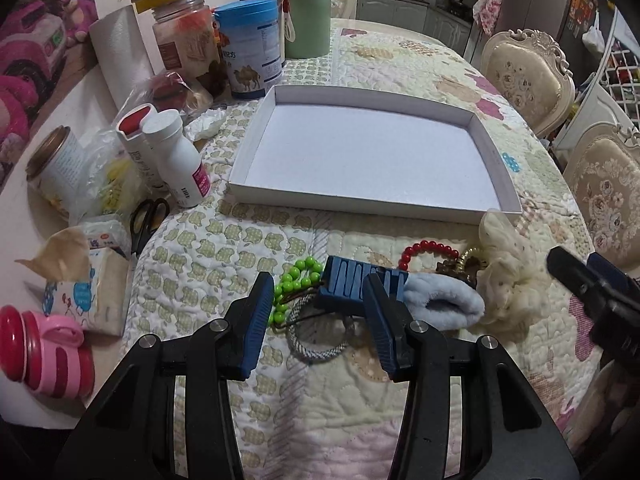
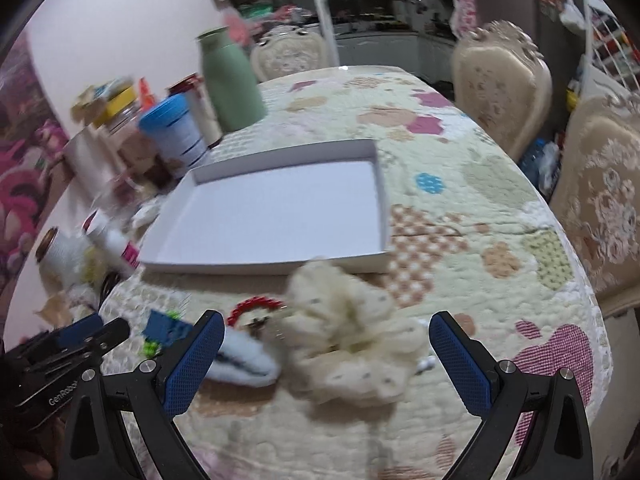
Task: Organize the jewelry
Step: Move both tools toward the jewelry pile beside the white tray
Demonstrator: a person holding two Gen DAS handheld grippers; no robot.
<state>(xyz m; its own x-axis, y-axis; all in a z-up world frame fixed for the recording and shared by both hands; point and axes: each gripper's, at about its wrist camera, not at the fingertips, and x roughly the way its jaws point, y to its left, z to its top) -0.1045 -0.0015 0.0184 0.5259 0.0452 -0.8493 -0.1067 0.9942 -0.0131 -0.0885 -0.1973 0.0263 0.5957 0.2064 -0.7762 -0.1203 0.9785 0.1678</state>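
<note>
A white tray (image 1: 256, 150) sits on a cream quilted tablecloth (image 1: 224, 256) patched with green and pink; nearby, red beads (image 1: 428, 247), green beads (image 1: 298, 276), a pale blue fluffy piece (image 1: 444, 300), and a cream, seemingly dotted scrunchie (image 2: 352, 332).

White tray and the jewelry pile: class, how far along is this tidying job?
Done: nothing; the white tray holds no items. In hand: neither gripper holds anything; the right gripper, jaws wide, frames the cream scrunchie. Left: scrunchie, red bead bracelet, green beads, blue clip, grey band.
</note>
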